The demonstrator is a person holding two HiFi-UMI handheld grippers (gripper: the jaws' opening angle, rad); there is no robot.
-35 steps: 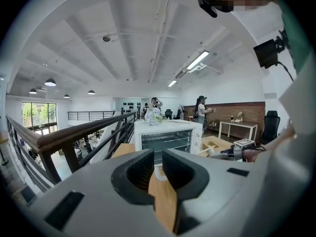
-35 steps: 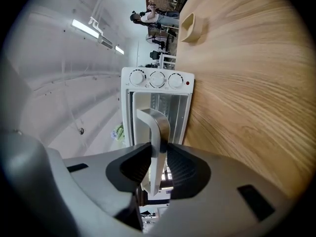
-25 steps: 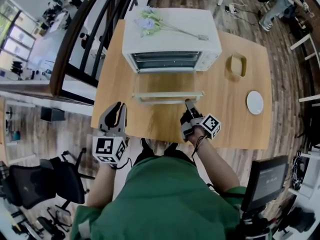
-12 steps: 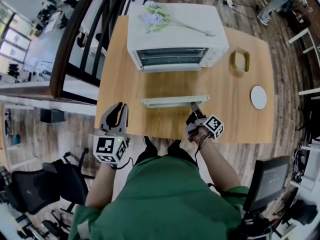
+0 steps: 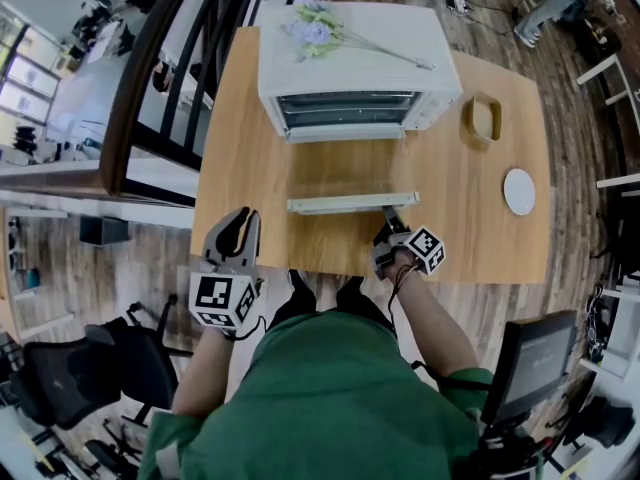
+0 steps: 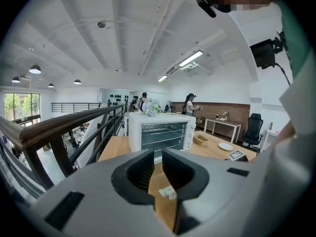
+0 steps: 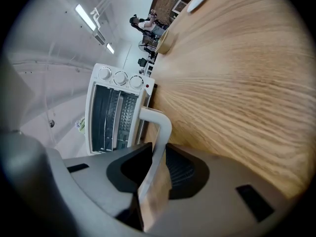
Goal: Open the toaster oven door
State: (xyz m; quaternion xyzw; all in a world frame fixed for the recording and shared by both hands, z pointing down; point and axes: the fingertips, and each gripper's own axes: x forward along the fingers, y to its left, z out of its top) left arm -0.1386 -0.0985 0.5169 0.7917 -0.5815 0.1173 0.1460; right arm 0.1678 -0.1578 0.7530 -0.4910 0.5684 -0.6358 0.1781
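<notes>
A white toaster oven point(image 5: 355, 53) stands at the back of the wooden table point(image 5: 240, 148). Its glass door point(image 5: 350, 173) hangs down nearly flat toward me, and the racks show inside. My right gripper point(image 5: 390, 218) sits at the right end of the door handle point(image 5: 352, 203). In the right gripper view the white handle point(image 7: 160, 132) runs between the jaws of the right gripper point(image 7: 158, 162), close against one pad, while the jaws ease slightly apart. My left gripper point(image 5: 238, 223) hovers off the table's front left edge. The left gripper point(image 6: 158, 167) holds nothing, with a narrow slit between its jaws.
Artificial flowers point(image 5: 320, 33) lie on top of the oven. A wooden bowl point(image 5: 485, 118) and a white plate point(image 5: 519, 191) sit on the table's right side. A dark railing point(image 5: 170, 88) runs along the left. Office chairs and a monitor stand around me.
The oven door has swung further down and toward me, and my right gripper has come back with its handle. The left gripper has stayed where it was.
</notes>
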